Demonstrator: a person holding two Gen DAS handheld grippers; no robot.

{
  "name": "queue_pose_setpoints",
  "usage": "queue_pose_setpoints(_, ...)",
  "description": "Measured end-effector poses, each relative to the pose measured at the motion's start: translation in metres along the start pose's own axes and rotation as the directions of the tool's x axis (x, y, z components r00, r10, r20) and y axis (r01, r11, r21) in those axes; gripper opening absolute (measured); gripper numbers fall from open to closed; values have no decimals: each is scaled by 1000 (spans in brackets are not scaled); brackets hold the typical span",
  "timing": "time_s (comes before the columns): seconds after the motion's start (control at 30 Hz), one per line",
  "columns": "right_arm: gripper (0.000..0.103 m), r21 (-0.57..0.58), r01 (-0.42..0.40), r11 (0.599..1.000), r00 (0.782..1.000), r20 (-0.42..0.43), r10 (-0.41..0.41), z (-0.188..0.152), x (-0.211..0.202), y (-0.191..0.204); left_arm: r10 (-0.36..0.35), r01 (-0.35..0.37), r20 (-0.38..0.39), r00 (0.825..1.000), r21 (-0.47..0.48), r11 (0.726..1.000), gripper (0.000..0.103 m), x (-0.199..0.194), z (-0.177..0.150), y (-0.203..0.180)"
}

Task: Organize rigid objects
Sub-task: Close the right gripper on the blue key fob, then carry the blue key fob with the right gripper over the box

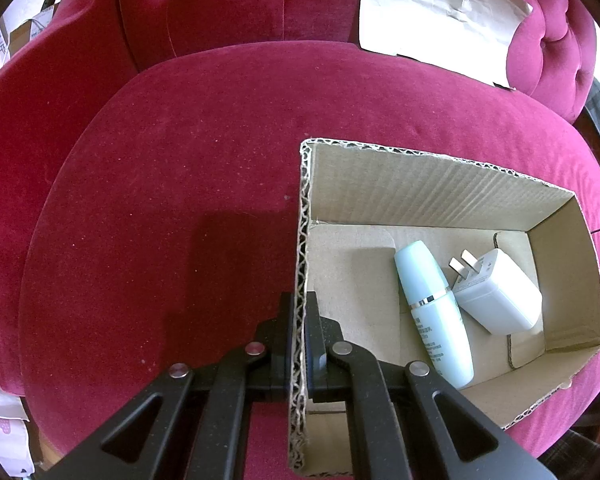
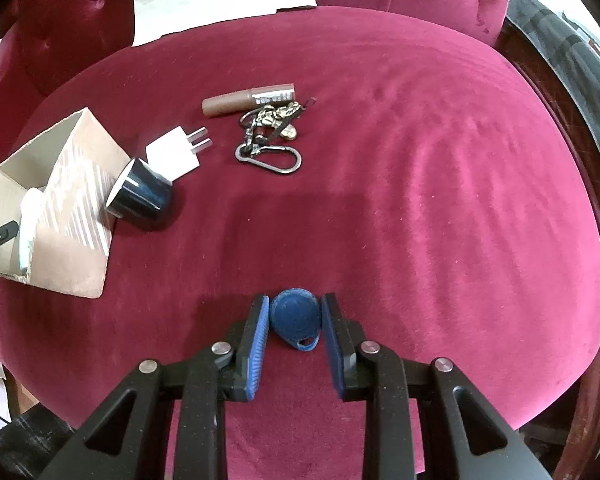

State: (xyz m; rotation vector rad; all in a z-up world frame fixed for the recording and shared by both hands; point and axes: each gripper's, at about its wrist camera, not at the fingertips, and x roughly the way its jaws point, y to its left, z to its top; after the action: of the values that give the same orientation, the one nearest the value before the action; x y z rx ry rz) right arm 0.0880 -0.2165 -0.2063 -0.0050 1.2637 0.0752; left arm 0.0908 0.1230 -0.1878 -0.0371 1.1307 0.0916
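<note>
Fob [image 2: 295, 322] lies flat on the red seat [image 2: 420, 200], between the blue pads [image 2: 260, 332] of the right tool [image 2: 295, 330]; its loop end points back toward the tool. Those pads sit just beside the fob's edges, and whether they already bite I cannot tell. The left tool [image 1: 299, 340] is pressed together on the wall of the box [image 1: 420, 184], which already holds a bottle [image 1: 434, 312] and a charger [image 1: 496, 292].

From the right tool, the box lies at about ten o'clock, with a dark jar [image 2: 140, 196], a second charger [image 2: 176, 152], a tube [image 2: 248, 100] and keys [image 2: 272, 136] between eleven and twelve.

To do this well, I judge: keep the pads low and square on the fob's widest part, squeeze fully before lifting, since thin plastic on soft velvet can tip or slip. Lift straight, then carry over the jar and release inside the box.
</note>
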Motion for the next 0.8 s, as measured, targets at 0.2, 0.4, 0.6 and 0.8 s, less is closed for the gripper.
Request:
queue_pose_setpoints(0.2, 28, 11, 7, 1000, 1000, 16, -7, 5, -21, -1, 0, 0, 0, 1000, 2, 1000, 4, 0, 1, 0)
queue_pose_setpoints(0.4, 28, 3, 10, 1000, 999, 50, -10, 16, -40, 5, 0, 0, -1, 1000, 1, 1000, 4, 0, 1, 0)
queue_pose_setpoints(0.6, 28, -7, 14, 1000, 995, 97, -13, 27, -58, 20, -1, 1, 0, 1000, 1, 1000, 4, 0, 1, 1)
queue_pose_setpoints(0.8, 28, -15, -1, 1000, 992, 126, 3, 33, -67, 32, -1, 1, -1, 1000, 2, 1000, 4, 0, 1, 1)
